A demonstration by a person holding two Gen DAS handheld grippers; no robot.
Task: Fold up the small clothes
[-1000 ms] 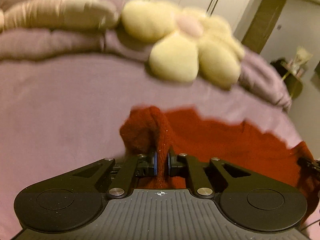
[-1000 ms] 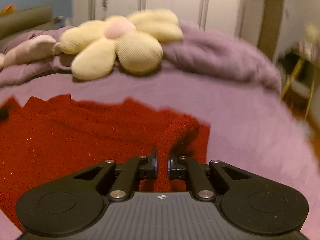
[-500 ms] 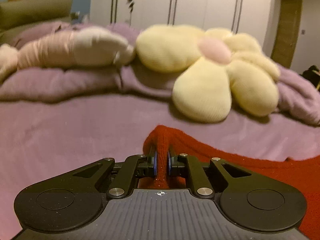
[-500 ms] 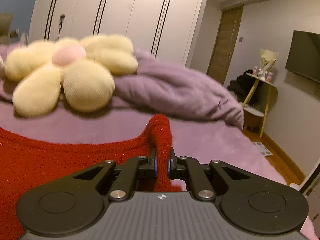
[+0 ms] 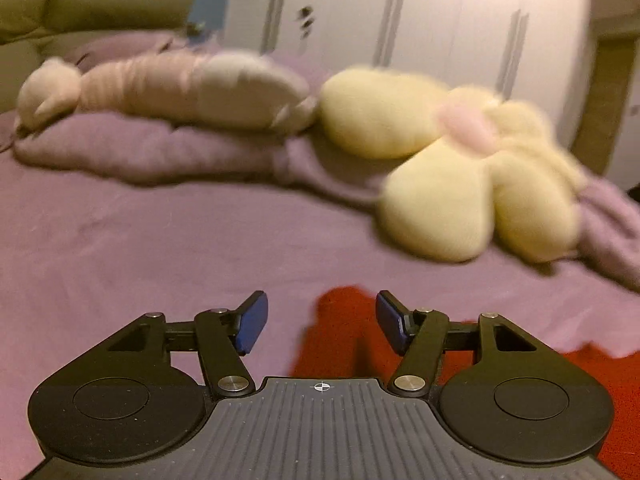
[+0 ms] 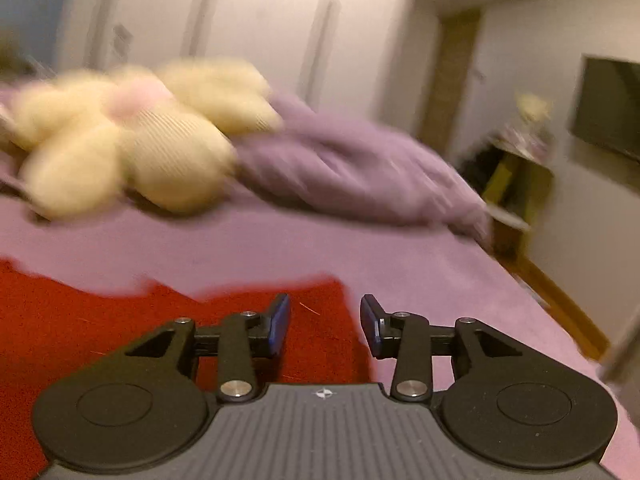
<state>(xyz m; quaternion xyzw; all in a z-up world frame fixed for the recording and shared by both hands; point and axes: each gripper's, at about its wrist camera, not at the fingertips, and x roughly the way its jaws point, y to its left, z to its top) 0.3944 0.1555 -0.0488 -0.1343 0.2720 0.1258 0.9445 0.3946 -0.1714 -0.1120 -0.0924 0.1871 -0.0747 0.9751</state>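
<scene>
Red knitted garment (image 5: pixel 340 332) spread flat on the purple bed (image 5: pixel 140 248), corners laid down, probably to finish a fold. Left claw (image 5: pixel 318 322) opening, pads apart, one corner between them but unpressed. Right claw (image 6: pixel 325 324) likewise opening over the other corner (image 6: pixel 316 296), gripping nothing. Beyond, yellow flower cushion (image 5: pixel 460 176) and rumpled duvet (image 6: pixel 352 168)

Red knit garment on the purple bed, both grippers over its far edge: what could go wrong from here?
1. The left gripper has its jaws opening around a raised corner of the red knit garment; the fuzzy knit could snag a pad and lift on withdrawal.
2. The right gripper, jaws also opening, sits at the garment's other corner; uneven release might skew the fold edge.
3. Both views are motion-blurred, so alignment is hard to confirm.
</scene>
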